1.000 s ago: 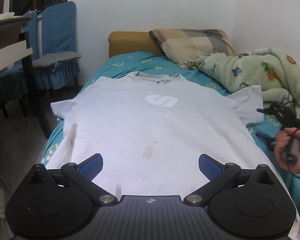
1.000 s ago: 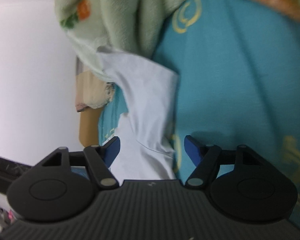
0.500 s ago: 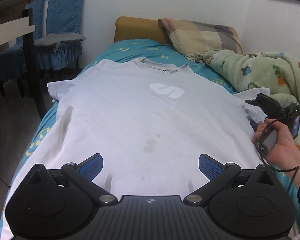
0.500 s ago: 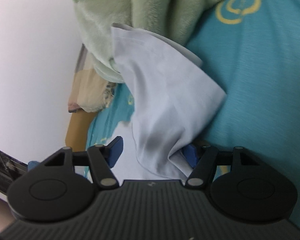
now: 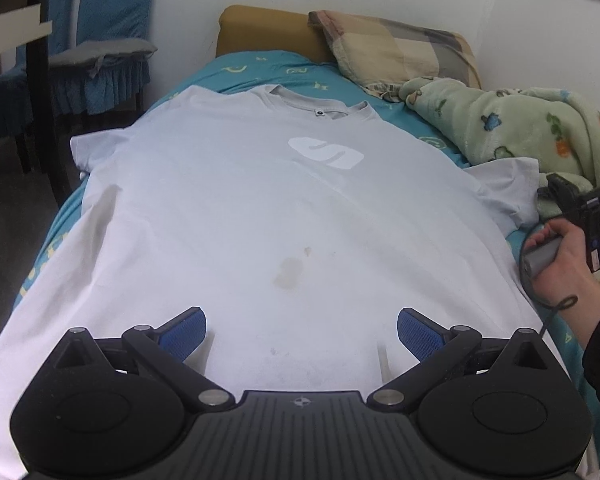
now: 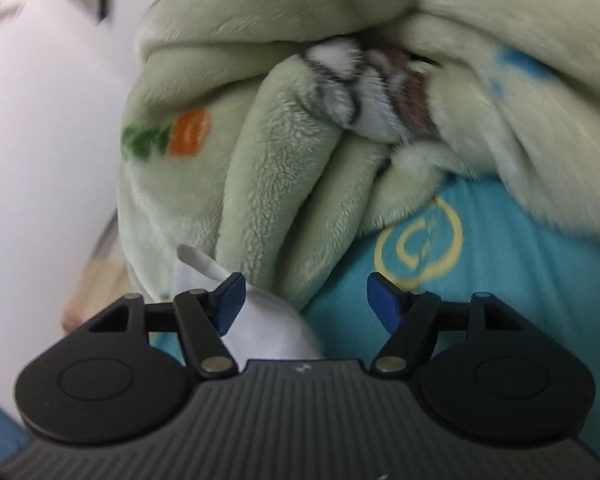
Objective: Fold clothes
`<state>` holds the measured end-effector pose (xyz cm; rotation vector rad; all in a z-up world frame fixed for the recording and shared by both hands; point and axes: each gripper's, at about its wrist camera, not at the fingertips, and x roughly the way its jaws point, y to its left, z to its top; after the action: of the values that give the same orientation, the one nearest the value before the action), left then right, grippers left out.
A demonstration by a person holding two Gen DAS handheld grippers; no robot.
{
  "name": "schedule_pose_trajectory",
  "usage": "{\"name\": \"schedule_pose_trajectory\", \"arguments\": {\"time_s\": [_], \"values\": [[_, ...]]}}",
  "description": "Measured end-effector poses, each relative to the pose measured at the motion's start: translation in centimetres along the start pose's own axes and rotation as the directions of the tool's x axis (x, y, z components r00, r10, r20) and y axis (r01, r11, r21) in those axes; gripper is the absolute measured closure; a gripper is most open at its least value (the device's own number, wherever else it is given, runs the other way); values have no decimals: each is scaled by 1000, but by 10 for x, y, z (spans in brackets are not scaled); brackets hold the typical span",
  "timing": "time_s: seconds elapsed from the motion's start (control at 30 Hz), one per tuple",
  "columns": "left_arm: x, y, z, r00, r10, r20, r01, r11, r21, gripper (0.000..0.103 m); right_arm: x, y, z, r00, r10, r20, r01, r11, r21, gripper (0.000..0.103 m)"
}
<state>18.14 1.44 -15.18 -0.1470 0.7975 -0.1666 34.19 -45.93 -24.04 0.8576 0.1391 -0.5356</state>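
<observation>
**Shirt flat, both grippers wide**

While the shirt (image 5: 260, 208) lies spread face-up on the bed (image 5: 236, 72), the left gripper (image 5: 302, 330) hovers over its hem, jaws wide, empty. Right gripper (image 6: 304, 300) sits spread too, at the sleeve (image 6: 268, 328) beside the blanket (image 6: 300, 140), gripping nothing.

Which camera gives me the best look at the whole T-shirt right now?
The left wrist view: the T-shirt lies spread flat on the bed, collar to hem. The right wrist view shows only a scrap of its sleeve against the green blanket.
</observation>
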Motion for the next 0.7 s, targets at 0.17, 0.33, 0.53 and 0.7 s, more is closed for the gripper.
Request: {"name": "schedule_pose_trajectory", "arguments": {"time_s": [0.17,0.33,0.53,0.7], "values": [[-5,9,9,999,-22,23,23,997,-72,0,33,-1,-5,949,223,-223,-251,962,-108,33],[-11,15,21,997,-41,63,49,990,-132,0,44,35,-13,913,243,-327,-336,903,-267,49],[-24,26,36,992,-46,117,68,979,-192,0,15,109,6,928,195,-318,-328,833,-445,95],[-54,47,55,979,58,198,-24,985,-169,0,-34,204,25,934,227,-276,-349,744,-569,96]]}}
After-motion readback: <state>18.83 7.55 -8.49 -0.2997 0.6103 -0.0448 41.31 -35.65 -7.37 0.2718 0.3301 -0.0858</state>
